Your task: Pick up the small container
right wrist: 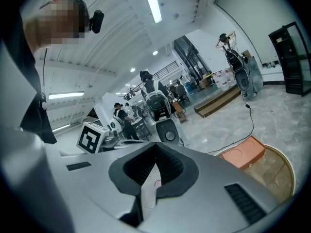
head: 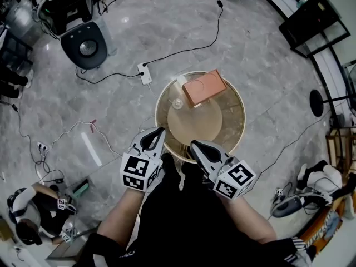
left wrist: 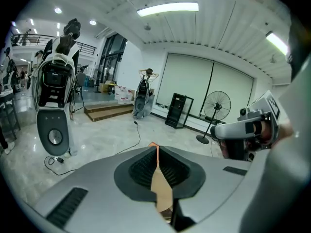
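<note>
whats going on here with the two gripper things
A person stands over a round table, one gripper in each hand. The left gripper and right gripper are both shut and empty, at the table's near edge. The small clear container sits untouched beside an orange box.

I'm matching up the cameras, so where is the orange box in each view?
Head view: orange box on the round table's far side, upper centre.
Left gripper view: only a thin orange sliver above the shut jaws, centre.
Right gripper view: lower right, on the table.
Shared landmark: the black shelf, in all three.
</note>
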Available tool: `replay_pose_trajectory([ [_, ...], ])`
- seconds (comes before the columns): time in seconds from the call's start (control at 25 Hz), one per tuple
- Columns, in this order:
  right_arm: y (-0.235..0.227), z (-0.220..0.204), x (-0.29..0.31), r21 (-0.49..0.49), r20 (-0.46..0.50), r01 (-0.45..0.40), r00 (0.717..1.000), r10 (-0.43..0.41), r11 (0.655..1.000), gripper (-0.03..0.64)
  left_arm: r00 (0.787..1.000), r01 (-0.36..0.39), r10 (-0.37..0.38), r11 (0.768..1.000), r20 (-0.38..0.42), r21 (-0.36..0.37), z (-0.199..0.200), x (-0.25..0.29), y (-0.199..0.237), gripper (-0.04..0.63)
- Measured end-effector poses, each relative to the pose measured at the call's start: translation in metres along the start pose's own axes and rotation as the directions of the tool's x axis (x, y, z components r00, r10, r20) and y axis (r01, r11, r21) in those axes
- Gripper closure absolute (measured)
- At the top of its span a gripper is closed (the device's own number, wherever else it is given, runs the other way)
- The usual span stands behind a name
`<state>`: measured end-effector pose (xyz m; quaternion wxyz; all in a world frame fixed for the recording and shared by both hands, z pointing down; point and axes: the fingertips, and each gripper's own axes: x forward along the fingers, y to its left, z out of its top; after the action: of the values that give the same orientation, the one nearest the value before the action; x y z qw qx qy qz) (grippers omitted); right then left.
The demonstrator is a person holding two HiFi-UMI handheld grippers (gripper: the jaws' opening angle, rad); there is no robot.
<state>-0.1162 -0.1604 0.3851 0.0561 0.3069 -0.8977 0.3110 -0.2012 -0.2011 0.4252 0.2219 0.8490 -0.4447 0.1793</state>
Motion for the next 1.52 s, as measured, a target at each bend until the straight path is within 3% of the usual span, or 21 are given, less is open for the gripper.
replay_pose_trajectory([
  [0.28, -0.069, -0.037, 0.021, -0.007, -0.058, 0.003, 0.998, -0.004, 1.000, 0.603, 1.000, 0.014, -0.014, 1.000, 0.005, -0.024, -0.035, 0.070, 0.001, 0.569],
  [0.68, -0.170, -0.104, 0.056, 0.047, -0.066, 0.039, 0.997, -0.036, 0.998, 0.603, 0.995, 0.100, -0.100, 0.995, -0.002, 0.011, -0.108, 0.160, 0.007, 0.580],
  [0.88, -0.210, -0.140, 0.078, 0.068, -0.070, 0.053, 0.996, -0.048, 0.996, 0.603, 0.999, 0.017, -0.018, 0.999, 0.037, 0.034, -0.135, 0.196, 0.034, 0.578],
  [1.08, -0.238, -0.176, 0.097, 0.083, -0.089, 0.051, 0.995, -0.044, 0.995, 0.603, 0.996, -0.026, 0.025, 1.000, 0.085, 0.011, -0.161, 0.226, 0.056, 0.578],
  [1.4, -0.269, -0.234, 0.115, 0.108, -0.122, 0.047, 0.992, -0.034, 0.993, 0.603, 0.999, 0.022, -0.024, 0.998, 0.033, 0.064, -0.221, 0.276, 0.071, 0.580],
  [1.52, -0.275, -0.245, 0.120, 0.118, -0.124, 0.042, 0.992, -0.028, 0.992, 0.603, 0.998, 0.040, -0.045, 0.991, 0.032, 0.125, -0.228, 0.292, 0.072, 0.580],
])
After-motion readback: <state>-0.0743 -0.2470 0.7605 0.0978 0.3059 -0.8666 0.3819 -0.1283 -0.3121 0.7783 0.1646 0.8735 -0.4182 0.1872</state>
